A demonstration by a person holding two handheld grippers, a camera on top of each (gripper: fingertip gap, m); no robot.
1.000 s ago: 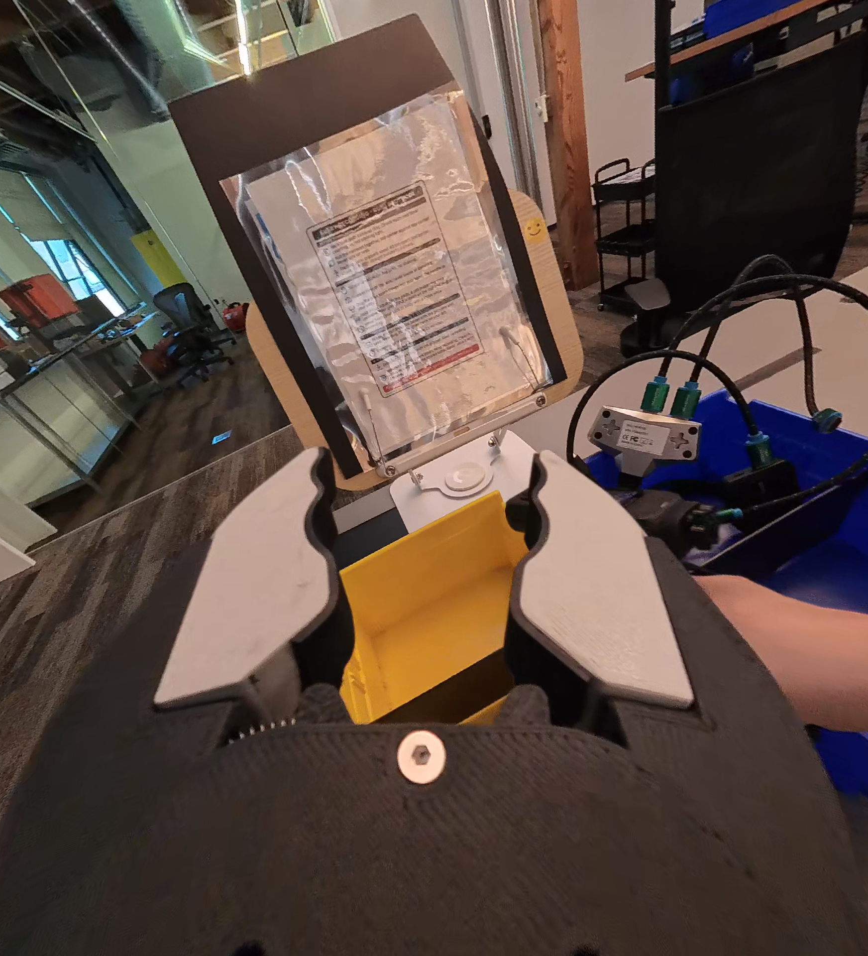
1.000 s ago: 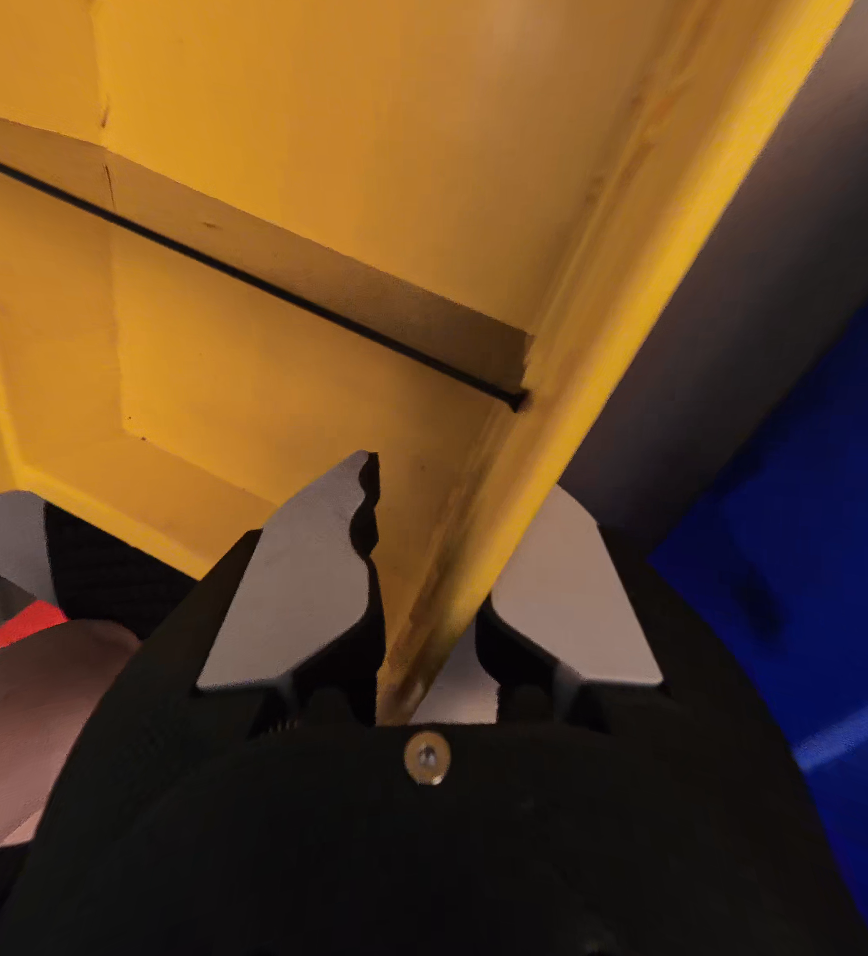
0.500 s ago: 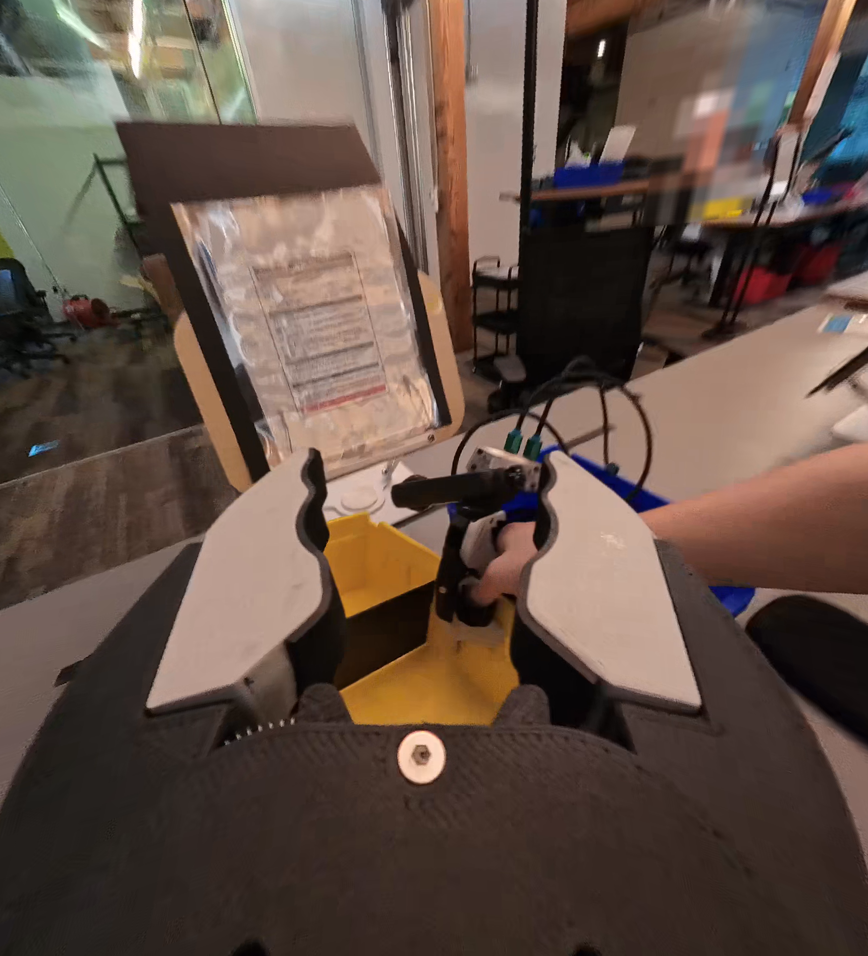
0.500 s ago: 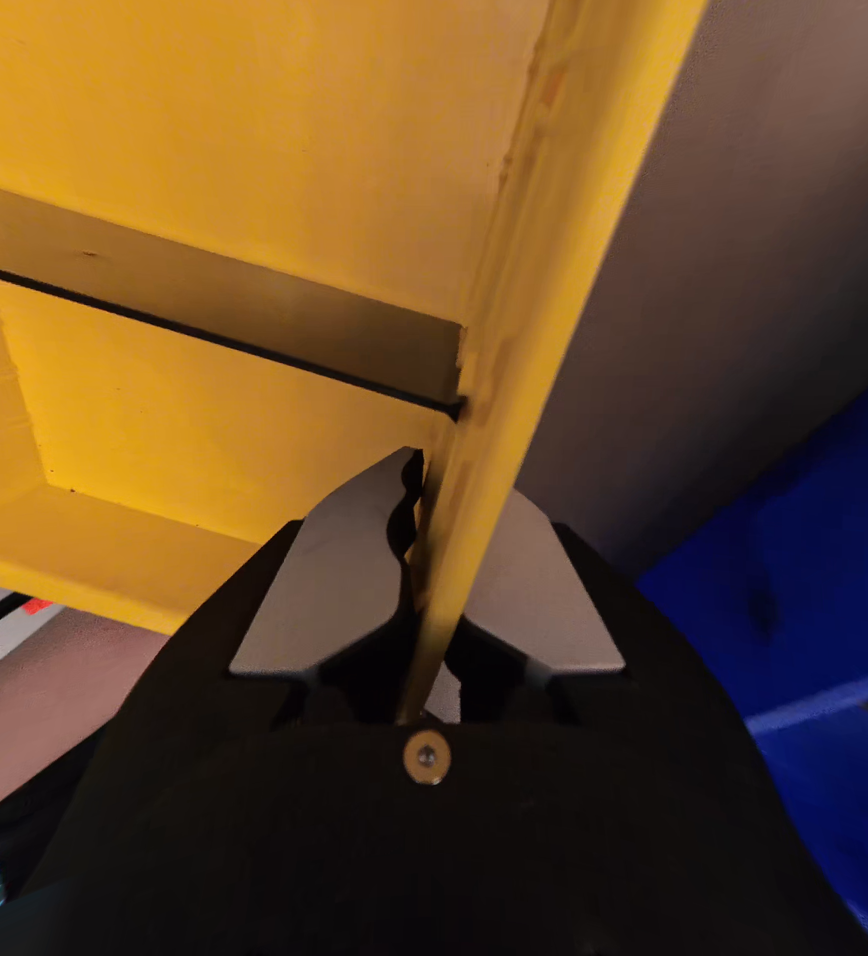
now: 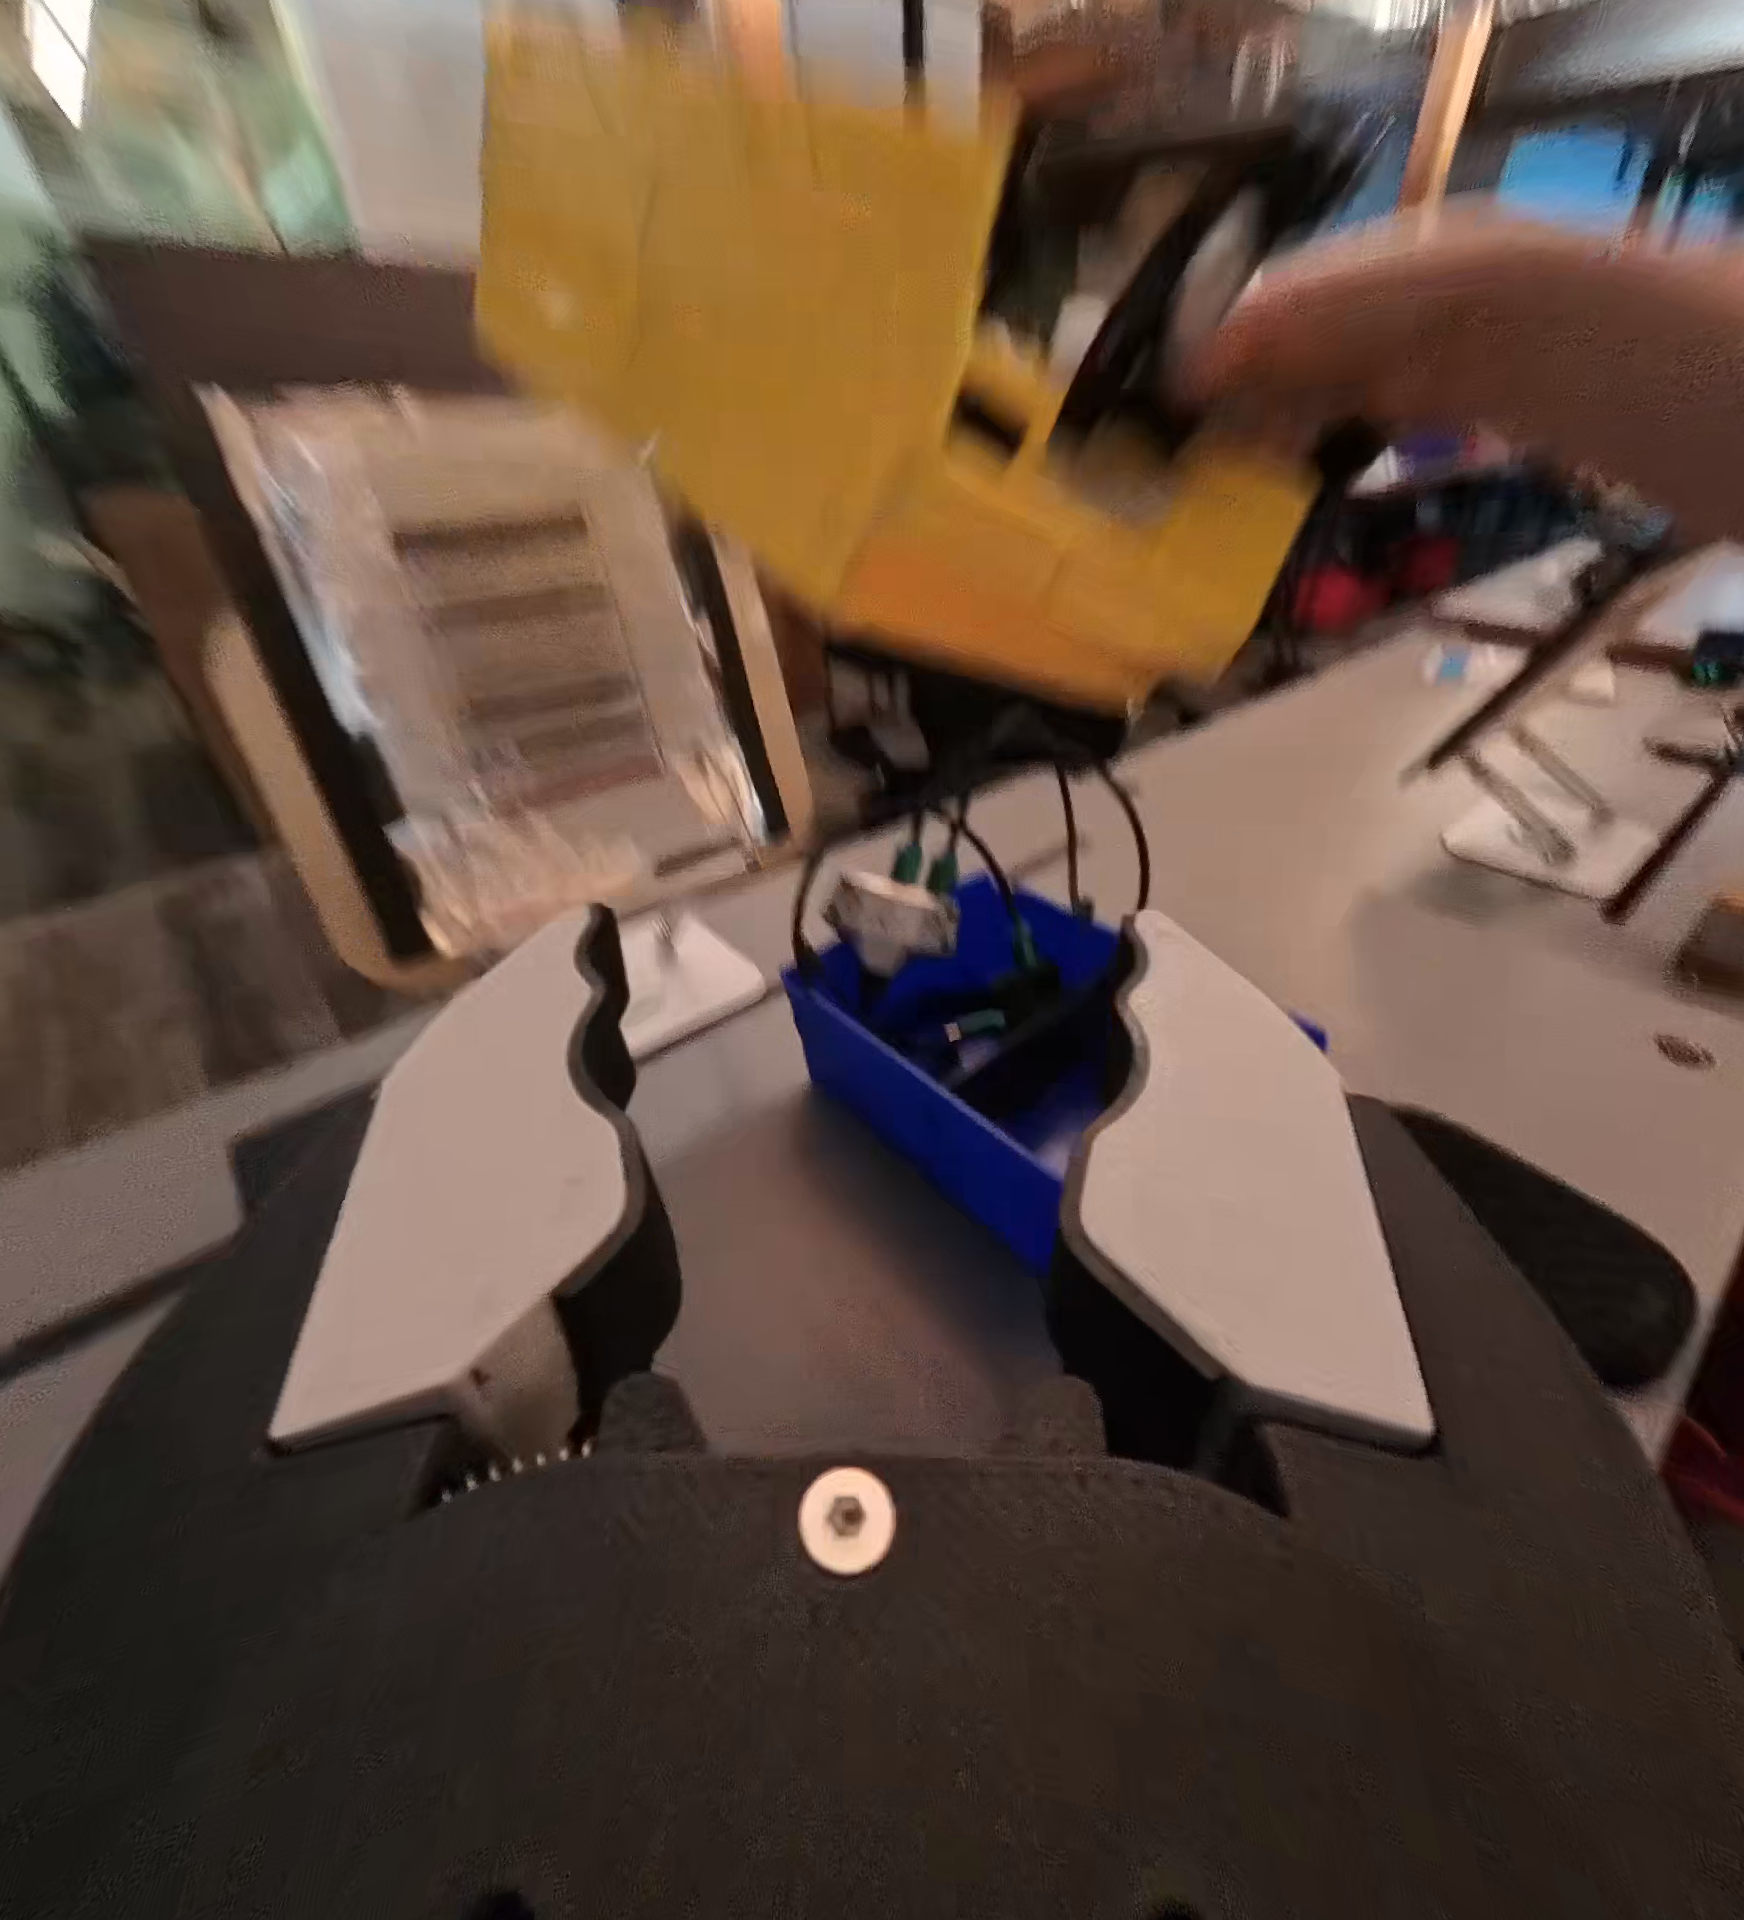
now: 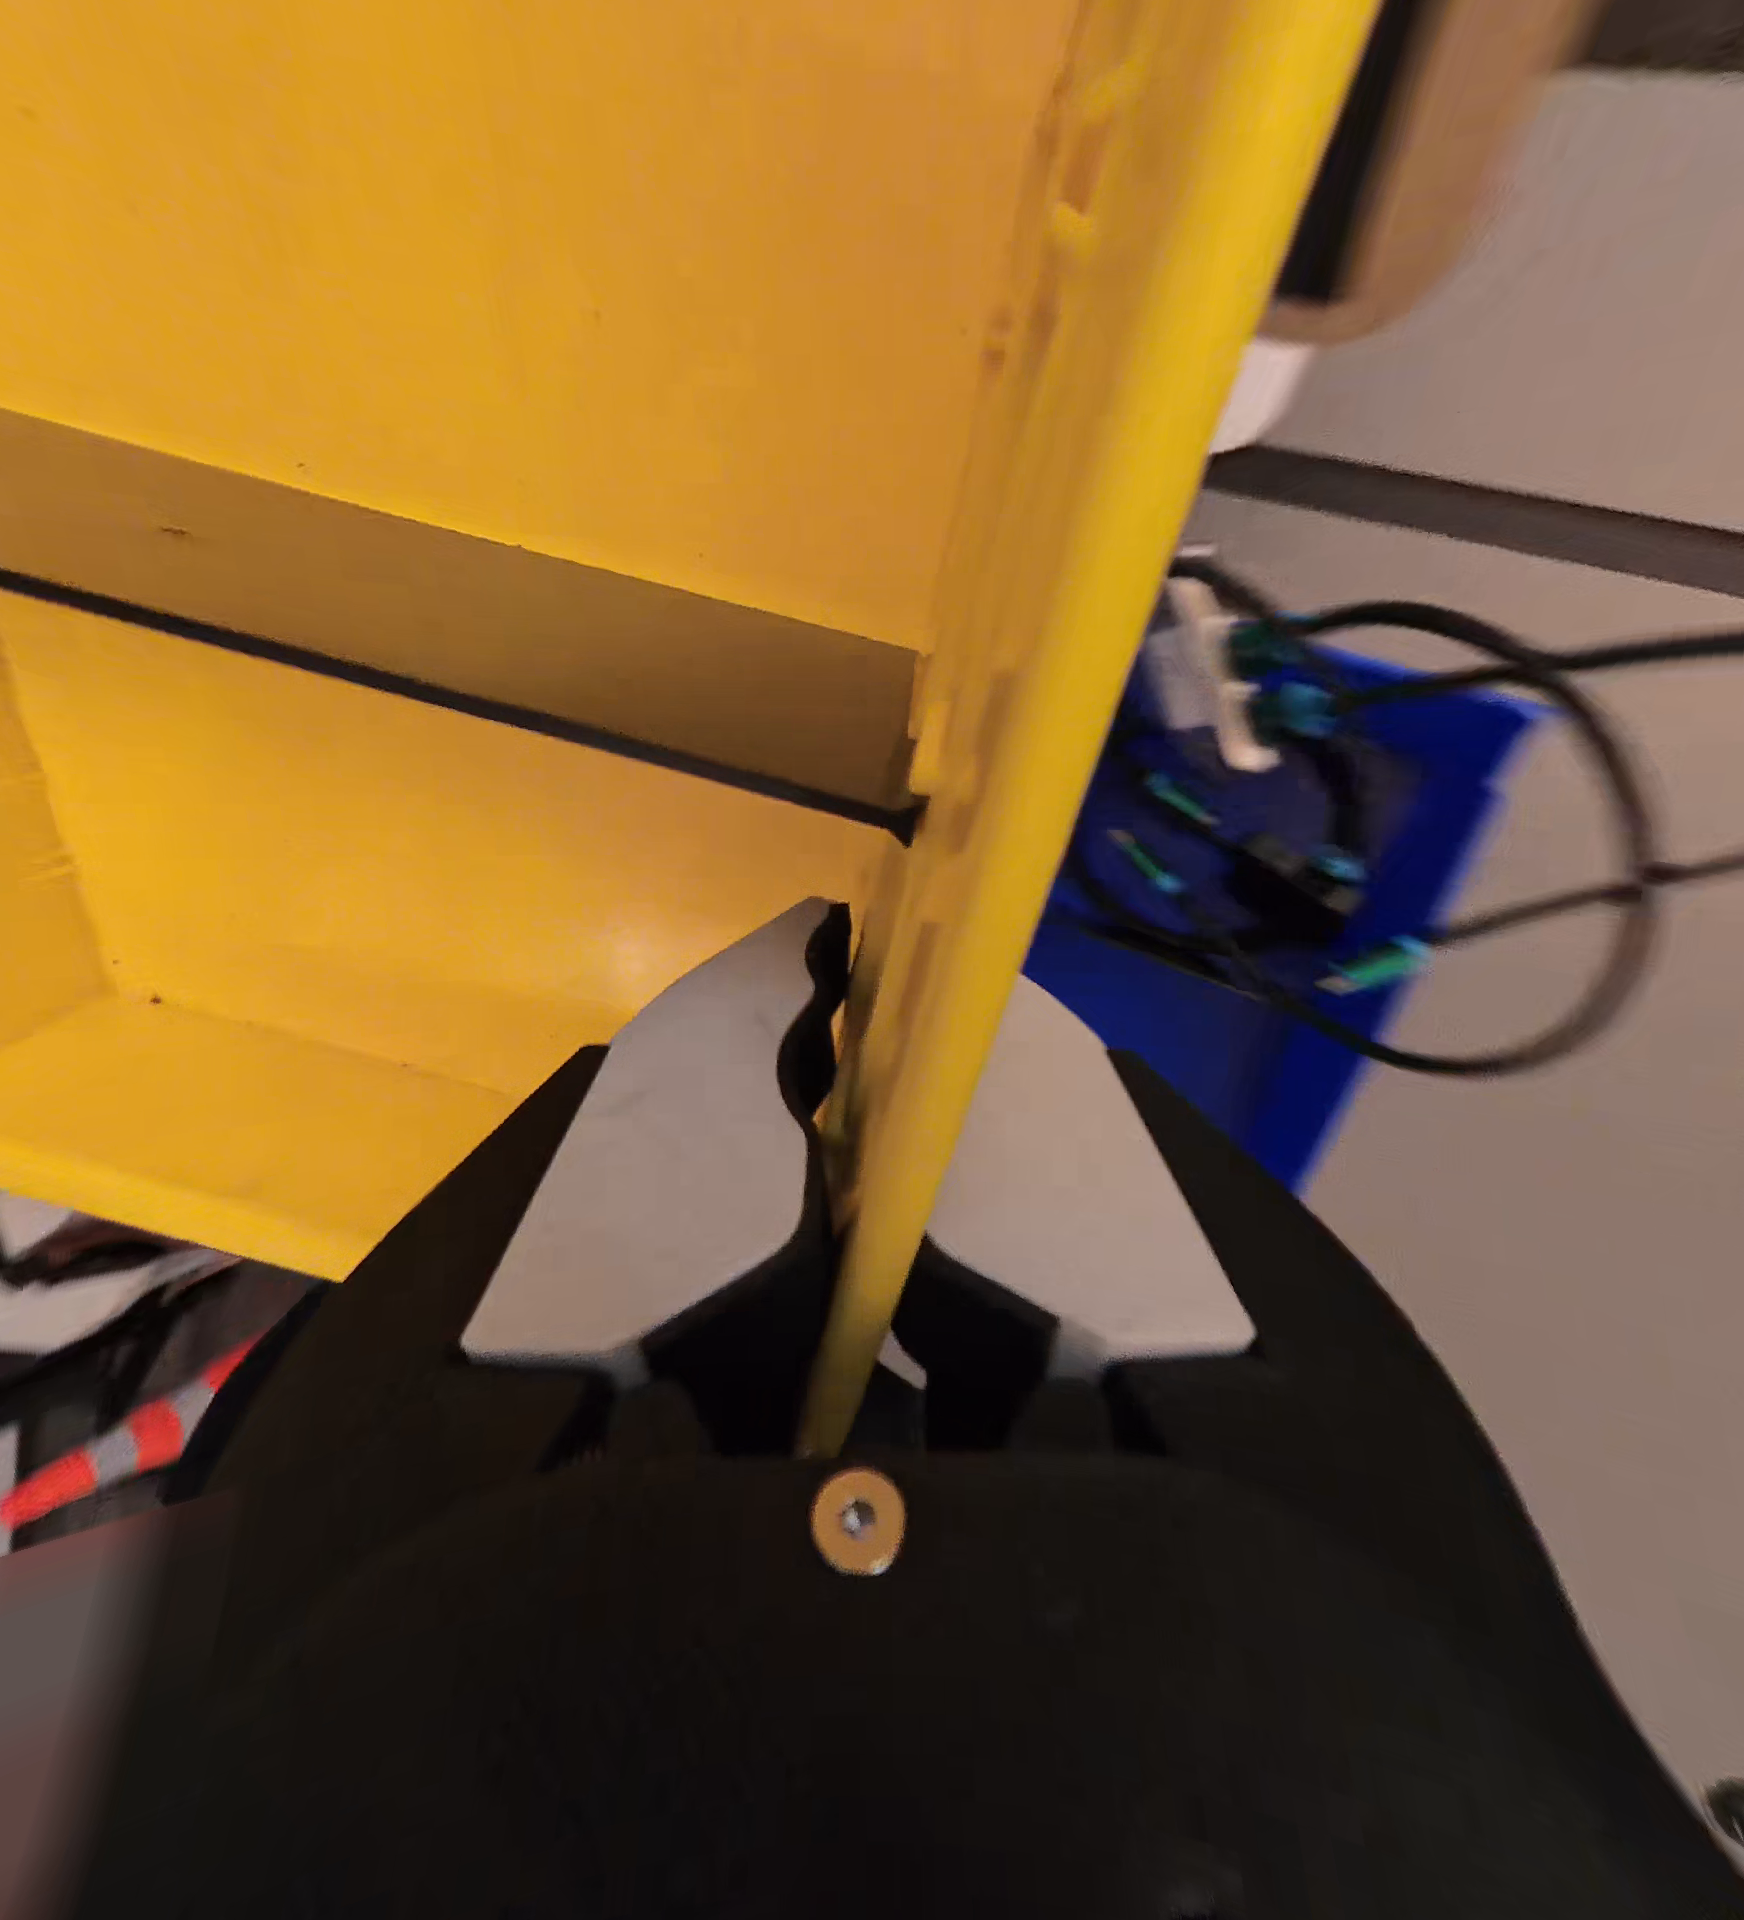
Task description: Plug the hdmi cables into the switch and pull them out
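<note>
A: Left wrist view?
B: Looks forward and down over the table [image 5: 1263,883], blurred, near the blue bin [image 5: 909,1091].
A: Right wrist view?
B: Pressed against a yellow bin [image 6: 535,312]; both seemingly share the blue bin [image 6: 1367,997].

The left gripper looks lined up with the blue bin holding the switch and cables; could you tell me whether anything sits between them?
Nothing visible does. The left gripper is open and empty, with bare grey table up to the blue bin, where the switch sits. The yellow bin, clamped by the right gripper, is held above that path.
</note>
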